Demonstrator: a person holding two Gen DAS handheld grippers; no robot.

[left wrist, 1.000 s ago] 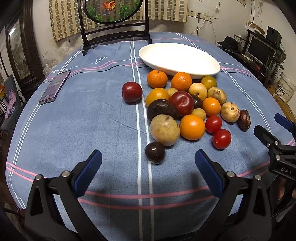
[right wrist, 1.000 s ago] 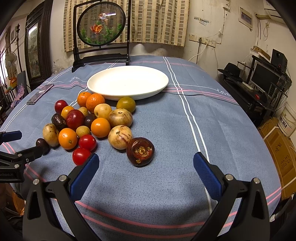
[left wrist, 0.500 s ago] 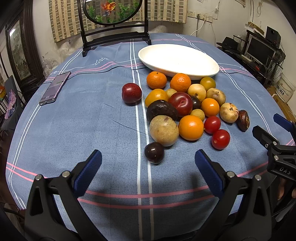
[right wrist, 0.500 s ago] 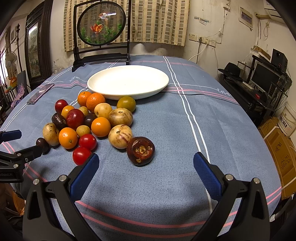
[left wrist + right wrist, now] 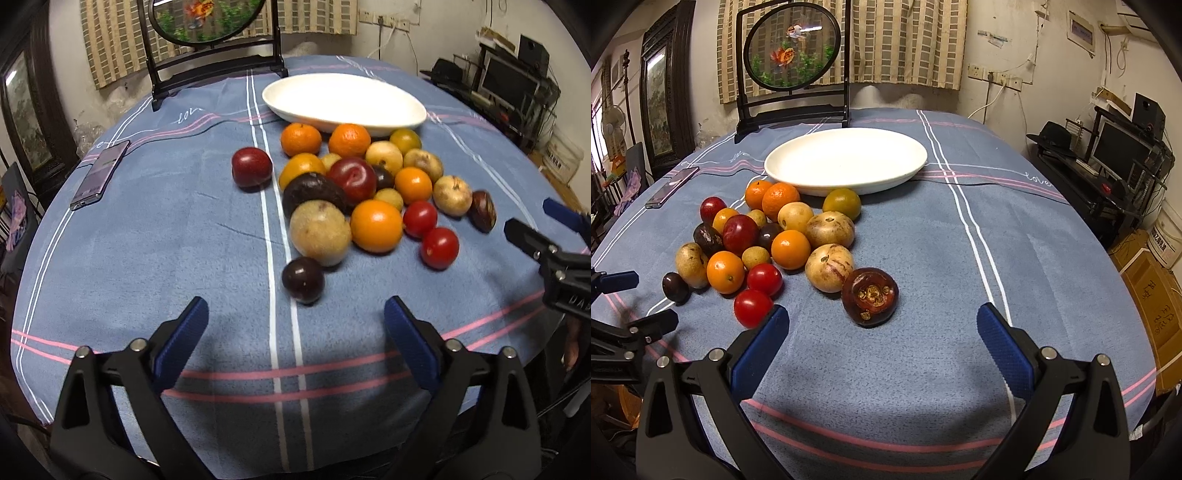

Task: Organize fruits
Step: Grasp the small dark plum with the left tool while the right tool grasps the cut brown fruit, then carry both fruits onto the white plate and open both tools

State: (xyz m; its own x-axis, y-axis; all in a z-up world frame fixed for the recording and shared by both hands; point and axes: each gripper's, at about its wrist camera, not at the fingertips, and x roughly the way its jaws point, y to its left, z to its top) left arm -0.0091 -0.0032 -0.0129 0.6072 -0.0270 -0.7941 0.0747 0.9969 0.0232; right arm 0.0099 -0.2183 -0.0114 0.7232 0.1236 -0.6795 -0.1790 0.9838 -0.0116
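Both claws gape wide, holding nothing. Just ahead of the left claw (image 5: 295, 325) sits a dark plum (image 5: 303, 280); ahead of the right claw (image 5: 882, 325), a brown mangosteen (image 5: 870, 297). Beyond them the fruit pile (image 5: 783, 236) overlaps, its rear fruits partly hidden. Farthest, the white plate (image 5: 846, 162) on the desk (image 5: 960, 258) holds nothing.

I count two red plums (image 5: 251, 171), two rough mandarins (image 5: 301, 139), three smooth oranges (image 5: 376, 226), one greenish citrus (image 5: 405, 140), two cherry tomatoes (image 5: 439, 247), two small dark plums (image 5: 303, 279), one dark avocado-like fruit (image 5: 314, 190), four big tan fruits (image 5: 319, 238), two small tan fruits (image 5: 388, 197), one mangosteen (image 5: 870, 297), one white plate (image 5: 846, 162) and one phone (image 5: 99, 175).
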